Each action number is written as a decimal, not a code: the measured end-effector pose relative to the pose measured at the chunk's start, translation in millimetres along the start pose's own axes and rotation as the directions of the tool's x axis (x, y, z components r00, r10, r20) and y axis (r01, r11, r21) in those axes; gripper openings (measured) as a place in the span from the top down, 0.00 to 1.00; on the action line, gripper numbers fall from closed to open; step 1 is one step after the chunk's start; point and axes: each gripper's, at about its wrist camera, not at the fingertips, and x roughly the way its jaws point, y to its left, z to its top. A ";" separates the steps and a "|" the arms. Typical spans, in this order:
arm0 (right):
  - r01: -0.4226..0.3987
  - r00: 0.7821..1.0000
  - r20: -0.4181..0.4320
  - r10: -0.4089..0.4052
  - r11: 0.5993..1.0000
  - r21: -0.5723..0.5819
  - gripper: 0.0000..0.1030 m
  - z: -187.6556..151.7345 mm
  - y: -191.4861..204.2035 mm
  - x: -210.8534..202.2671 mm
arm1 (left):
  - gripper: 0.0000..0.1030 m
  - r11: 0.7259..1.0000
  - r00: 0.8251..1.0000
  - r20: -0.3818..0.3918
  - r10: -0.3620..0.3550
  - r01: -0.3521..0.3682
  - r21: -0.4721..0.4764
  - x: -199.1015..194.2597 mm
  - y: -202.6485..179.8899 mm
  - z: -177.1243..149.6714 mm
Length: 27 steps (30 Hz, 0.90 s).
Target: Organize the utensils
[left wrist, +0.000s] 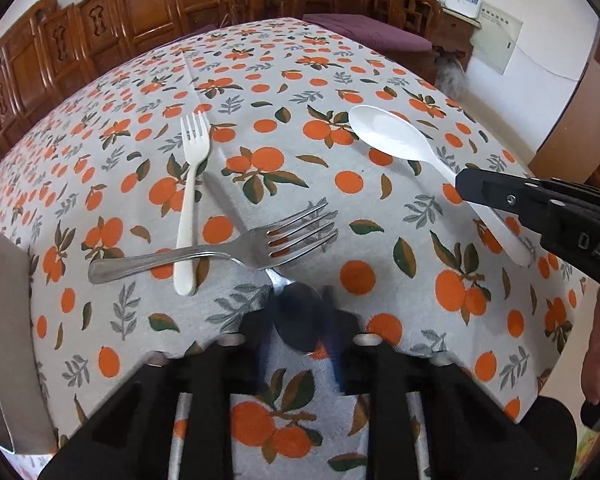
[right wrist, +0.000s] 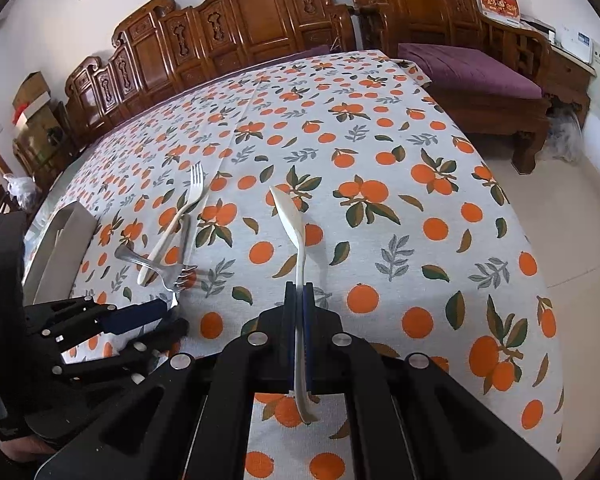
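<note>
The right gripper [right wrist: 299, 296] pinches the white plastic spoon [right wrist: 296, 240] by its handle, bowl pointing away over the orange-print tablecloth [right wrist: 400, 240]. The left gripper [left wrist: 300, 320] has its fingers drawn in around a metal spoon [left wrist: 296, 320], though blur hides whether the pads press it. Sorting looks barely begun: the metal fork [left wrist: 220, 252] lies across the white plastic fork [left wrist: 190, 200], just ahead of the left gripper, and the grey tray [left wrist: 8, 340] at the table's left edge appears unfilled.

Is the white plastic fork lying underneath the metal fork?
No, in the left wrist view the white plastic fork lies across the top of the metal fork, crossing over its handle.
</note>
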 end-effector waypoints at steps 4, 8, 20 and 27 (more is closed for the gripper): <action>0.000 1.000 0.000 0.000 1.000 -0.007 0.96 0.1 2.6 -0.2 | 0.99 1.000 1.000 0.000 -0.023 0.023 -0.017 -8.8 11.8 -4.3; -0.002 1.000 -0.001 0.002 1.000 -0.019 0.96 -0.2 6.9 -0.2 | 0.99 0.996 0.998 -0.015 -0.053 0.051 -0.066 -14.4 31.6 -10.7; -0.032 0.999 -0.008 0.032 0.996 -0.085 0.96 -2.5 36.5 0.0 | 1.00 0.991 0.994 0.037 -0.099 0.102 -0.089 -57.1 57.6 -21.5; -0.048 0.999 -0.002 0.049 0.991 -0.121 0.96 -2.2 55.9 -5.4 | 1.00 0.988 0.987 0.103 -0.123 0.132 -0.081 -94.2 60.6 -17.0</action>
